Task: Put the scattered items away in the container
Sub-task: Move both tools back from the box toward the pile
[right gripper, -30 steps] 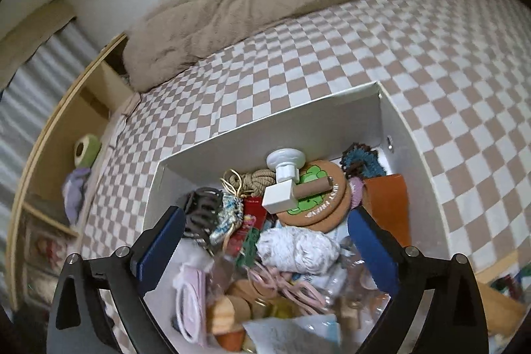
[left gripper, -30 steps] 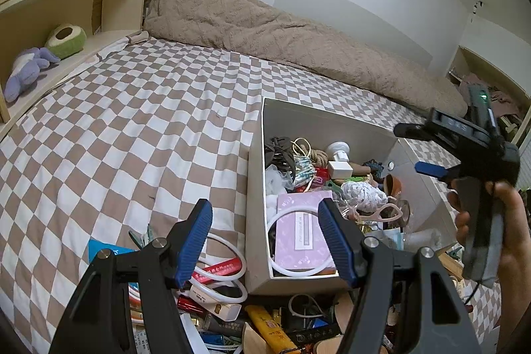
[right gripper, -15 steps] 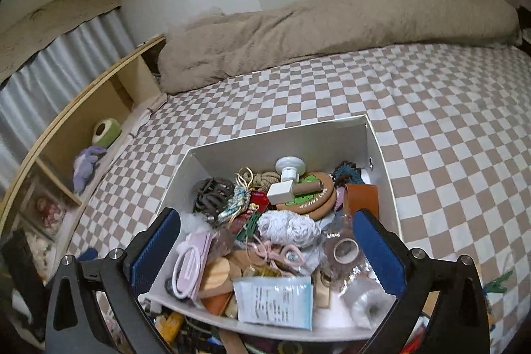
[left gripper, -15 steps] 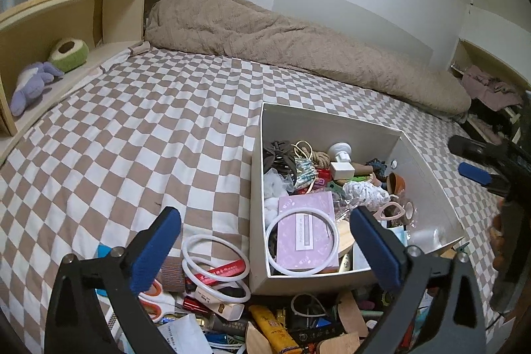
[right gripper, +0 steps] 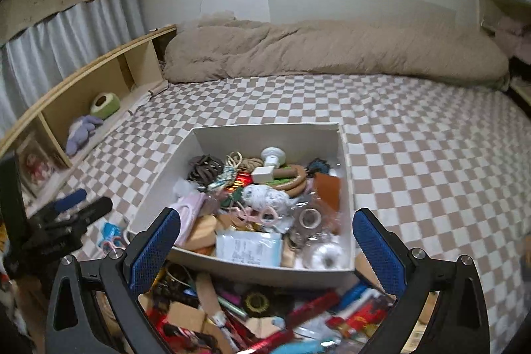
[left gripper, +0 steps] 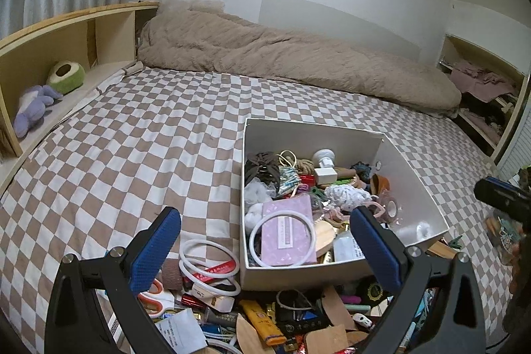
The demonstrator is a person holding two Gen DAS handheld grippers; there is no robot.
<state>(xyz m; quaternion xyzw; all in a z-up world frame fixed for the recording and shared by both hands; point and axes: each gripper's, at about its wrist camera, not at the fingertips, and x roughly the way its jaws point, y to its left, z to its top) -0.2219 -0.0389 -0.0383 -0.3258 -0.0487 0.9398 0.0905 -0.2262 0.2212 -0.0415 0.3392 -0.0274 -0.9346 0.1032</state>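
left gripper (left gripper: 265, 251): the blue-padded jaws are spread to their widest and nothing is held between them; it is angled down over the near edge of the box.
right gripper (right gripper: 265, 254): the blue-padded jaws are likewise seen spread wide with nothing between the pads, aimed down at the same near edge.
risk, snagging: the white plastic rings (left gripper: 210, 267) just beyond the left gripper's left pad lie overlapped with a red strip, so a closing grip is judged likely to drag several things at once.
risk, collision: both grippers are aimed at one heap of loose items (right gripper: 252, 317) directly beneath them, so a clash of fingers is thought possible.
risk, spill: the white rectangular cardboard box (left gripper: 411, 168) is already piled high just ahead of the pads; anything dropped onto its near rim could be tipped back out.
container, look: open-topped and thin-walled, it is crammed with hair ties, a pink packet under a white ring (left gripper: 282, 233), tape rolls and yarn.
container, place: it is set on the brown-and-white checked bedcover (left gripper: 132, 161), just ahead of both grippers, with clutter against its near wall.
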